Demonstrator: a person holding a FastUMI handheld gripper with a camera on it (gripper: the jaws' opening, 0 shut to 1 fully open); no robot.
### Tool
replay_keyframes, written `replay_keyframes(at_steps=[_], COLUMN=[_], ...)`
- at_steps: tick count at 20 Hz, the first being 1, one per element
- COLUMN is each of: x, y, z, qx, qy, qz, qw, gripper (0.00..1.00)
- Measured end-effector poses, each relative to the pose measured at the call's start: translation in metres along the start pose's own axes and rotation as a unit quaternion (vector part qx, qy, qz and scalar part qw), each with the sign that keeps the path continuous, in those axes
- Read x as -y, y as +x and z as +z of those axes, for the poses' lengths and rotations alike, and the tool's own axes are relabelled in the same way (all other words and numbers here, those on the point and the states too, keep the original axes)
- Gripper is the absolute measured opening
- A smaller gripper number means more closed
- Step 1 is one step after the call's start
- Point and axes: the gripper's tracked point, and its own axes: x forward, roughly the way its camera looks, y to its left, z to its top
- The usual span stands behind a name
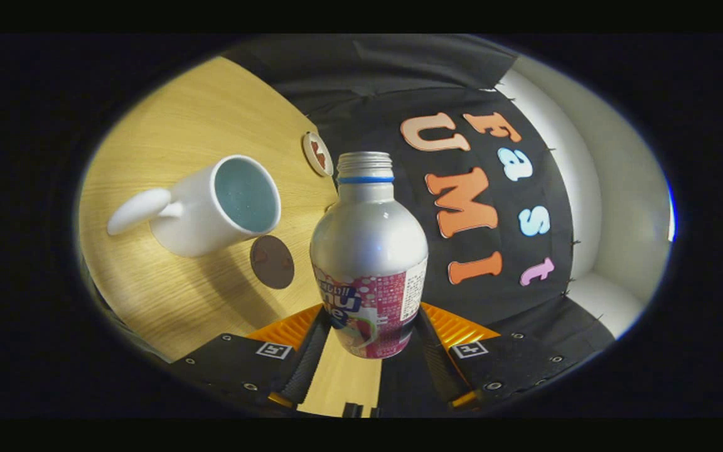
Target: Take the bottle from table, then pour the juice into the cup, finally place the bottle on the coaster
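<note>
A silver metal bottle (pixel 369 238) with a pink label, a blue neck ring and no cap stands between my fingers. My gripper (pixel 372 323) is shut on its lower body, one finger on each side of the label. The wooden table (pixel 198 119) looks steeply slanted against the bottle, so I hold the bottle tilted. A white cup (pixel 214 207) with a handle stands on the table to the left of the bottle, its open mouth facing me. A round brown coaster (pixel 272 262) lies flat between the cup and the bottle.
A second round coaster (pixel 317 153), pale with a red pattern, lies farther off near the table's edge, just beyond the bottle's neck. The black cloth wall hangs behind the bottle, with a white wall to its right.
</note>
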Motion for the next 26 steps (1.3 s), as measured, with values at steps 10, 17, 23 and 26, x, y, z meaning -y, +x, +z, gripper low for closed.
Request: replay_keyframes(at_steps=[10,17,23,26], x=[0.018,0.035,0.033,0.032], y=[0.009,0.014,0.016,0.014], z=[-0.001,0.0,0.001,0.001], qx=[0.003,0.008,0.012,0.012], qy=[-0.09,-0.146,-0.167,-0.175], qz=[-0.007,-0.02,-0.014,-0.012], qw=[0.996,0.989,0.986,0.984], gripper=[0.77,0.77,0.77,0.77])
